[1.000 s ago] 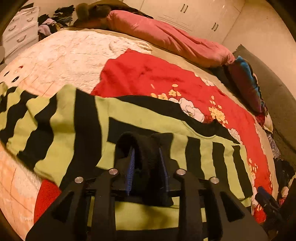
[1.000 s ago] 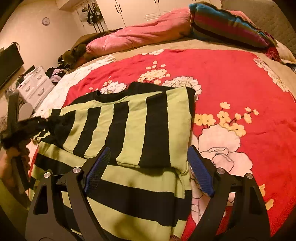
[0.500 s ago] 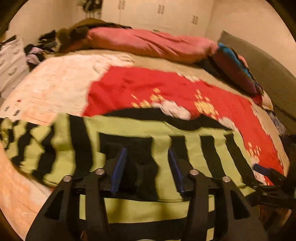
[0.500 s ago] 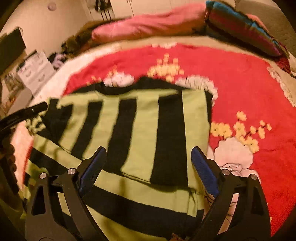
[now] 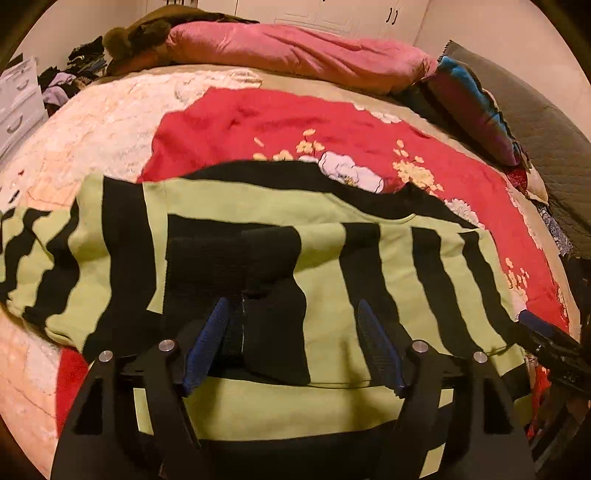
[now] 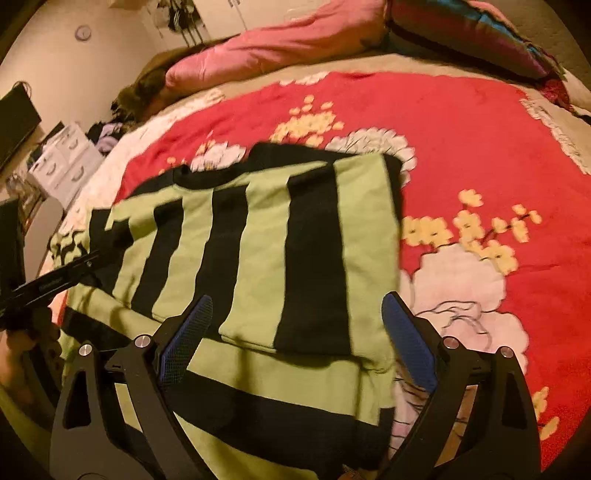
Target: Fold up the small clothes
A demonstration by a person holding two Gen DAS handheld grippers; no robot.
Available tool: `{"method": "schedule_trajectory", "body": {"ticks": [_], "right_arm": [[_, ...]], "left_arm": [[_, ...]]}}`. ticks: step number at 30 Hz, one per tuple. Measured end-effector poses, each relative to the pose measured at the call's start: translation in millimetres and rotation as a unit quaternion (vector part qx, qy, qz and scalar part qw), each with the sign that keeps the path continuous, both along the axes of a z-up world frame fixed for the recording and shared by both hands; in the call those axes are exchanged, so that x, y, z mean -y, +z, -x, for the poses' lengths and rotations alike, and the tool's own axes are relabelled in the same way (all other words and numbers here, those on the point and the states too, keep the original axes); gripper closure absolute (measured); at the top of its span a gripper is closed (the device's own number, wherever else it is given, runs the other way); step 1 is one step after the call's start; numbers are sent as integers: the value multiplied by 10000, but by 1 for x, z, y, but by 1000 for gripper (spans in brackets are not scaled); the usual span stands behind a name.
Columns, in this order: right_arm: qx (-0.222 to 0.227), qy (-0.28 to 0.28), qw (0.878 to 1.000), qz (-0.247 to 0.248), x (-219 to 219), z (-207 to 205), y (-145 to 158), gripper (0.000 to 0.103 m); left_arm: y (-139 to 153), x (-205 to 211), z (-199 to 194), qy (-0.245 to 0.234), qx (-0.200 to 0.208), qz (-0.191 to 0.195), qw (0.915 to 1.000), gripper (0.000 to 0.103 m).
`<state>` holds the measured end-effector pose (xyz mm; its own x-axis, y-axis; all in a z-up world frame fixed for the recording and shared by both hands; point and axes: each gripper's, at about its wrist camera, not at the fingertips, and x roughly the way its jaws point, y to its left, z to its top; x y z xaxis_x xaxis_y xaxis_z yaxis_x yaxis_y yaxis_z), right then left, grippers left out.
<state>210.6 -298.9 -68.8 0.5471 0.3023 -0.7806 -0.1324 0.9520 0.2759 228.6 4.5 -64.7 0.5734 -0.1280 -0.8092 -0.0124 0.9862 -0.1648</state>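
Your left tongs [image 5: 291, 347] are opening right now; the black cuff of the sleeve [image 5: 236, 258] still lies between the blue pads [image 5: 205, 347], loose, with the right-hand pad well clear of the cloth. Whether the left-hand pad still brushes the fabric is hard to tell through the blur. Your right tongs [image 6: 295, 347] stand wide, their pads apart over the near edge of the folded panel and gripping nothing.

You have the green-and-black striped sweater [image 6: 258, 240] lying flat on the bed, its collar pointing away from you. One side is folded in over the body, so its stripes run lengthwise across the crosswise stripes of the hem below. In the left wrist view the other sleeve is also laid in over the chest, its dark cuff ending just ahead of your tongs.

Under the sweater is a red floral blanket [image 6: 480, 147], and beside that a cream quilted cover [image 5: 92, 129]. A pink duvet [image 5: 295, 51] is bunched along the far edge of the bed, with a striped pillow [image 6: 480, 33] next to it. A white chest of drawers [image 6: 64, 162] stands off the bed's far left side.
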Motion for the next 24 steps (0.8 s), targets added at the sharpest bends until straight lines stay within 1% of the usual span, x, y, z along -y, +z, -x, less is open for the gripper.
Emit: {"method": "schedule_trajectory", "body": {"ticks": [1, 2, 3, 4, 6, 8, 10, 15, 19, 24], "right_arm": [[48, -45, 10000, -51, 3, 2, 4, 14], [76, -72, 9999, -97, 5, 3, 6, 13], [106, -87, 9998, -136, 7, 5, 9, 13], [135, -101, 9997, -155, 8, 6, 12, 12], [181, -132, 9996, -154, 9, 9, 16, 9], [229, -178, 9995, -136, 9, 11, 21, 9], [284, -195, 9993, -160, 8, 13, 26, 9], [429, -197, 9988, -138, 4, 18, 37, 9], [523, -166, 9984, -134, -2, 23, 47, 9], [603, -48, 9981, -128, -18, 27, 59, 9]], "left_arm": [[3, 0, 0, 27, 3, -19, 10000, 31], [5, 1, 1, 56, 3, -31, 10000, 19], [8, 1, 2, 96, 15, -35, 9999, 11], [11, 1, 3, 109, 40, -20, 9999, 8], [18, 2, 6, 89, 101, 34, 9999, 8], [24, 3, 9, 69, 124, 21, 9999, 8], [32, 5, 12, 25, 179, -9, 9998, 4], [46, 4, 17, 21, 263, -54, 9996, 4], [52, -4, 22, 88, 296, -26, 9995, 4], [56, -21, 26, 228, 315, 130, 9992, 4]]}}
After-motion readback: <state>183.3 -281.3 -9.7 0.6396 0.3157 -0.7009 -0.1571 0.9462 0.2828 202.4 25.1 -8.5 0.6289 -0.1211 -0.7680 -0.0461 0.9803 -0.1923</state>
